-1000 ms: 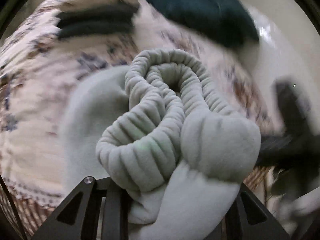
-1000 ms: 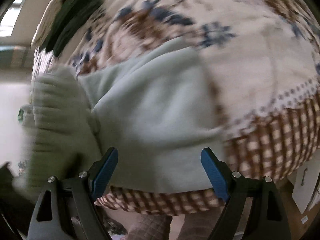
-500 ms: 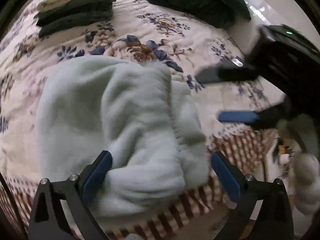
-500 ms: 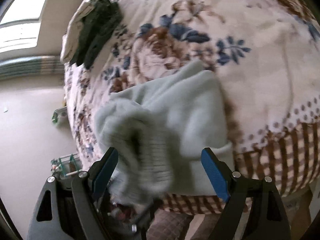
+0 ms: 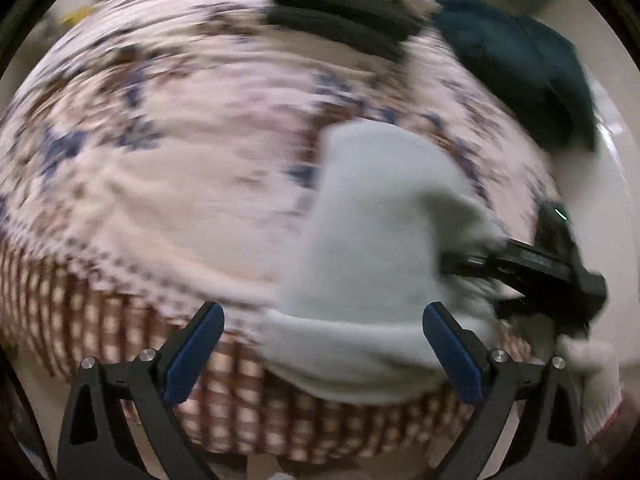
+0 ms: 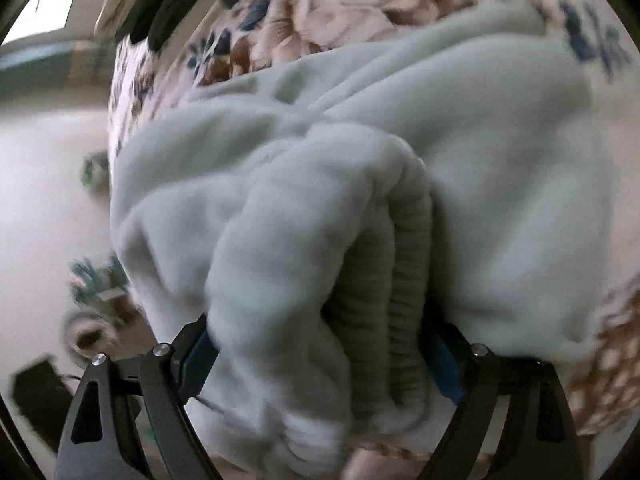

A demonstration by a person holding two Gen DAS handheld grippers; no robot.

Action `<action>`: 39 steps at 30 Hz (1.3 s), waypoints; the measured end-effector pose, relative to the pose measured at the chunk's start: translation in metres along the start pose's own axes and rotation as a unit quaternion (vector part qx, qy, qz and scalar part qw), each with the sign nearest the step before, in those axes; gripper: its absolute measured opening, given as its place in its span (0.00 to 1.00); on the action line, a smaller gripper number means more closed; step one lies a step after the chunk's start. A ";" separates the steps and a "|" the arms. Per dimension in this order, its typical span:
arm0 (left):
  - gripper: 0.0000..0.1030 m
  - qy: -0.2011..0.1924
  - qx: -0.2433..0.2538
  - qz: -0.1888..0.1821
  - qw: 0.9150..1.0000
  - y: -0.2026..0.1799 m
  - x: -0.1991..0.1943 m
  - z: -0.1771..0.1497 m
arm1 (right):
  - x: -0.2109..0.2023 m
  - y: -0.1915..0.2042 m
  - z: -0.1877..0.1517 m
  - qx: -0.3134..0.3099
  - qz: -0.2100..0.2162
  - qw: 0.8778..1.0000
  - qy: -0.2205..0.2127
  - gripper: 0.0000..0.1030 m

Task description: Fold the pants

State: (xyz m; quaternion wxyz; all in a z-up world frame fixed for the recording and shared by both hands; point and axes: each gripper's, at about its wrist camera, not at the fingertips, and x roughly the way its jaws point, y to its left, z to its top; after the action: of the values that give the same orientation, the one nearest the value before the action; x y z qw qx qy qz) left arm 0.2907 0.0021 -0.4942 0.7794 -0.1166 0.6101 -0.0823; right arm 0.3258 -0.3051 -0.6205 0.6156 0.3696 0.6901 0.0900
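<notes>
The pants (image 5: 372, 248) lay bunched at the edge of the floral bedspread (image 5: 160, 184), folding barely begun. The right gripper (image 6: 320, 344), spread wide, straddled the waistband without clamping; the left gripper (image 5: 320, 332) hung empty and released.

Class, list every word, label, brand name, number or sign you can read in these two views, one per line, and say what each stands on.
None can be read.
The other gripper, seen in the left wrist view, carries a pale strip on its black arm that may be lettering; it is too blurred to read.
The pants, the floral bedspread and the dark folded stack show no text.
</notes>
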 end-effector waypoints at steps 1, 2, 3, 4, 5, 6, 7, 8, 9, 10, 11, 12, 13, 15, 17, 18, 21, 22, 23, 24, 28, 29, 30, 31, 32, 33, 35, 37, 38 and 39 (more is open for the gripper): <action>0.98 -0.001 -0.012 0.005 1.000 0.010 0.002 0.004 | -0.001 0.004 0.000 -0.003 0.011 1.000 -0.012 0.86; 0.98 -0.003 -0.024 0.014 1.000 0.019 0.003 0.007 | -0.004 0.010 -0.002 -0.013 0.012 1.000 -0.026 0.80; 0.98 -0.003 -0.031 0.018 0.999 0.025 0.005 0.009 | -0.007 0.017 -0.004 -0.025 0.008 0.999 -0.033 0.55; 0.98 -0.001 -0.033 0.018 0.999 0.028 0.007 0.010 | -0.014 0.025 -0.009 -0.037 0.005 0.998 -0.041 0.46; 0.98 0.001 -0.037 0.018 0.999 0.030 0.008 0.012 | -0.027 0.032 -0.014 -0.046 0.002 0.997 -0.054 0.44; 0.98 0.002 -0.039 0.016 0.999 0.030 0.008 0.013 | -0.039 0.037 -0.017 -0.053 0.005 0.996 -0.068 0.42; 0.98 0.001 -0.041 0.012 0.999 0.028 0.007 0.013 | -0.059 0.042 -0.023 -0.063 0.004 0.994 -0.090 0.41; 0.98 0.000 -0.041 0.009 0.999 0.025 0.004 0.014 | -0.076 0.043 -0.027 -0.069 -0.003 0.992 -0.106 0.41; 0.98 0.000 -0.040 0.004 0.999 0.021 0.003 0.016 | -0.099 0.039 -0.033 -0.065 -0.012 0.990 -0.127 0.40; 0.98 0.000 -0.039 -0.002 0.999 0.018 0.003 0.018 | -0.116 0.032 -0.037 -0.054 -0.017 0.989 -0.140 0.40; 0.98 0.001 -0.036 -0.010 0.999 0.011 0.004 0.021 | -0.130 0.022 -0.039 -0.044 -0.024 0.988 -0.149 0.40; 0.98 0.003 -0.033 -0.020 0.999 0.004 0.005 0.024 | -0.146 0.002 -0.040 -0.029 -0.034 0.987 -0.156 0.40; 0.98 0.004 -0.031 -0.028 0.999 -0.002 0.008 0.028 | -0.155 -0.011 -0.042 -0.014 -0.039 0.986 -0.161 0.40; 0.98 0.010 -0.022 -0.051 0.998 -0.021 0.015 0.037 | -0.165 -0.048 -0.040 0.019 -0.050 0.986 -0.157 0.40; 0.98 0.020 -0.015 -0.071 0.997 -0.039 0.026 0.048 | -0.159 -0.086 -0.034 0.044 -0.060 0.988 -0.138 0.42; 0.98 0.029 -0.009 -0.080 0.996 -0.050 0.036 0.056 | -0.151 -0.104 -0.029 0.063 -0.046 0.989 -0.126 0.44; 0.98 0.053 0.012 -0.101 0.993 -0.081 0.067 0.081 | -0.126 -0.138 -0.017 0.096 -0.035 0.989 -0.103 0.66; 0.98 0.060 0.022 -0.102 0.993 -0.089 0.077 0.090 | -0.117 -0.144 -0.013 0.102 -0.037 0.990 -0.090 0.74; 0.98 0.075 0.037 -0.110 0.990 -0.098 0.091 0.102 | -0.115 -0.147 -0.011 0.115 -0.033 0.989 -0.085 0.75; 0.98 0.100 0.050 -0.110 0.988 -0.105 0.109 0.113 | -0.115 -0.149 -0.009 0.121 -0.024 0.989 -0.087 0.75; 0.99 0.158 0.086 -0.109 0.978 -0.116 0.159 0.130 | -0.137 -0.144 -0.022 0.113 -0.032 0.987 -0.106 0.75; 0.99 0.161 0.104 -0.093 0.977 -0.116 0.169 0.130 | -0.138 -0.145 -0.026 0.110 -0.042 0.988 -0.102 0.75; 0.99 0.171 0.112 -0.082 0.976 -0.116 0.177 0.128 | -0.138 -0.148 -0.028 0.109 -0.052 0.988 -0.094 0.76; 0.99 0.182 0.106 -0.081 0.974 -0.113 0.182 0.129 | -0.136 -0.152 -0.031 0.116 -0.050 0.988 -0.085 0.78; 0.99 0.186 0.093 -0.094 0.974 -0.110 0.180 0.130 | -0.138 -0.155 -0.030 0.127 -0.037 0.988 -0.081 0.78; 0.99 0.181 0.093 -0.099 0.974 -0.111 0.174 0.130 | -0.138 -0.157 -0.032 0.140 -0.030 0.987 -0.076 0.78; 0.99 0.157 0.109 -0.096 0.977 -0.114 0.151 0.128 | -0.146 -0.150 -0.033 0.131 -0.047 0.987 -0.079 0.78; 0.99 0.125 0.113 -0.085 0.982 -0.112 0.121 0.122 | -0.159 -0.135 -0.036 0.114 -0.078 0.987 -0.086 0.78; 0.99 0.108 0.111 -0.077 0.985 -0.109 0.107 0.118 | -0.167 -0.122 -0.038 0.099 -0.099 0.986 -0.091 0.78; 0.99 0.099 0.107 -0.075 0.986 -0.107 0.098 0.115 | -0.171 -0.109 -0.038 0.086 -0.114 0.985 -0.095 0.78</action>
State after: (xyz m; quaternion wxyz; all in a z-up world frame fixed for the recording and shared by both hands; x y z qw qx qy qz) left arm 0.4274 -0.1180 -0.5295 0.7148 -0.0687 0.6614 -0.2165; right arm 0.2420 -0.4764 -0.5413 0.6508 0.3467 0.6712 -0.0757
